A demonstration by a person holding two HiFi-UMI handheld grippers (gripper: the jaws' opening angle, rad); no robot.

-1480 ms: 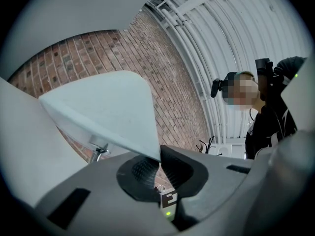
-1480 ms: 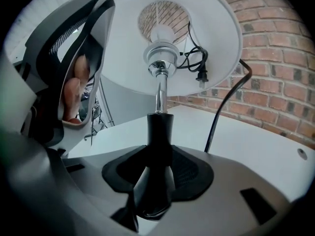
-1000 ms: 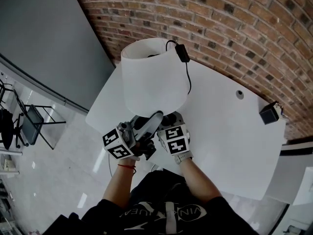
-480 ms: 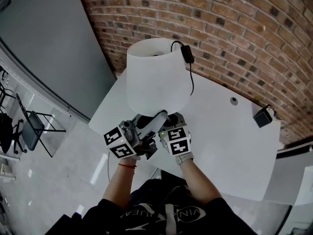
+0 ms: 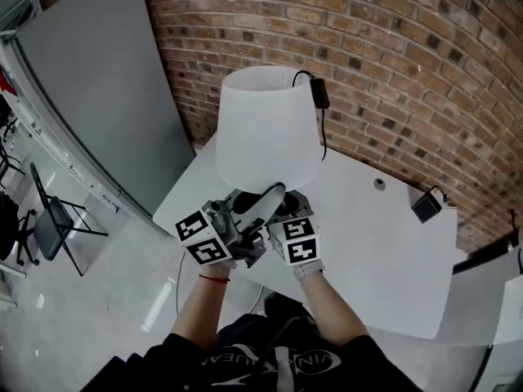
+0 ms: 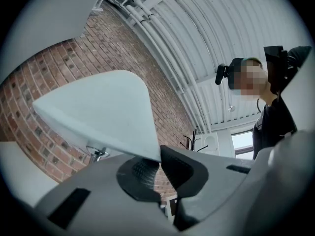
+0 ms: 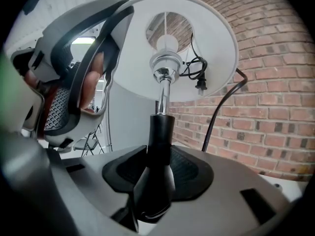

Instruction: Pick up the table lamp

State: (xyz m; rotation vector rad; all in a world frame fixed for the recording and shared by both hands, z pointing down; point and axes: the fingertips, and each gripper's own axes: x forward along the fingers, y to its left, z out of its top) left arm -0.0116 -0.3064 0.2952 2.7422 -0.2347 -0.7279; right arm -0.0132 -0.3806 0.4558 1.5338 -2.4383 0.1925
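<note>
White print on the person's dark shirt [image 5: 274, 356], bottom centre, is too broken to read. The 2 marker cubes [image 5: 203, 239] carry only black-and-white squares. The table lamp [image 5: 265, 129] is upper centre, over the white table's [image 5: 384, 251] left end. The right gripper [image 7: 157, 176] clamps its black stem and the left gripper [image 6: 157, 165] pinches the shade's lower rim. A brick wall [image 5: 392, 47] runs behind, with a grey panel [image 5: 98, 96] and pale floor [image 5: 106, 317] at left.

A white table [image 5: 384, 260] with rounded corners stands against the brick wall [image 5: 409, 55]. Near its far right edge sits a small black box [image 5: 426, 207], with a small round hole [image 5: 378, 184] in the top close by. The foot of the table lamp [image 5: 265, 129] is hidden, so it may or may not rest on the top. A dark chair [image 5: 51, 219] stands on the pale floor [image 5: 106, 317] to the left.
</note>
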